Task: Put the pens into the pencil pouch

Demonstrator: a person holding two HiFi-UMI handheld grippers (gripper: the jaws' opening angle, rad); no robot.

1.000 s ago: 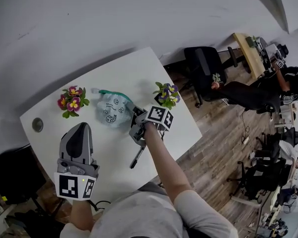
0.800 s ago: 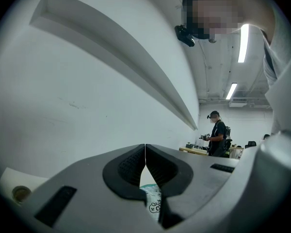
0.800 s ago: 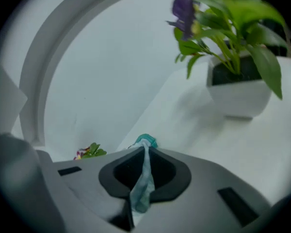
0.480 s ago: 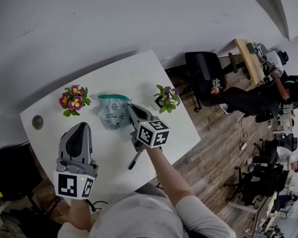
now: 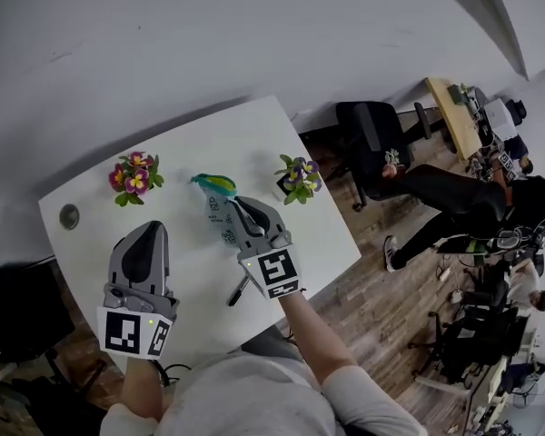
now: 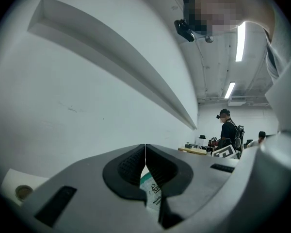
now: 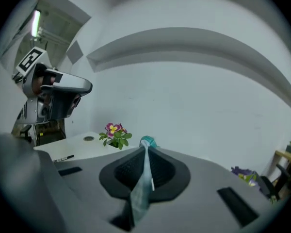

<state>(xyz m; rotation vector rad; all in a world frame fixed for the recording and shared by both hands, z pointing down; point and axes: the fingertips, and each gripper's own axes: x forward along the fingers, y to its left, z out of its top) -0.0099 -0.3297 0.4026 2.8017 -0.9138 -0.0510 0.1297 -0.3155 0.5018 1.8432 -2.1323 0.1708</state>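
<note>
Jaws of the right gripper [image 7: 145, 161] pinch the pencil pouch [image 5: 216, 212] lengthwise, teal end pointing away.

Table middle: the pencil pouch [image 5: 215, 214] is hanging pinched in the right gripper [image 5: 229, 204], filling much of the gap between the two flower pots.
Left flank: the pink-flowered pot [image 5: 133, 175] is standing near the far edge, narrowing the way in from that side.
Right flank: the purple-flowered pot [image 5: 296, 176] is sitting near the pouch, leaving only a slim lane.
Near edge: a pen [image 5: 239, 291] is lying just beside the right gripper's body.
Left half: the left gripper [image 5: 151, 230] is hovering with jaws together over the table [image 5: 186, 271]; bare room is lying open around the cable grommet [image 5: 69, 216].
Back: the wall [image 5: 209, 44] is closing off the far side.
Right of table: an office chair [image 5: 368, 134] is standing apart on the floor.
</note>
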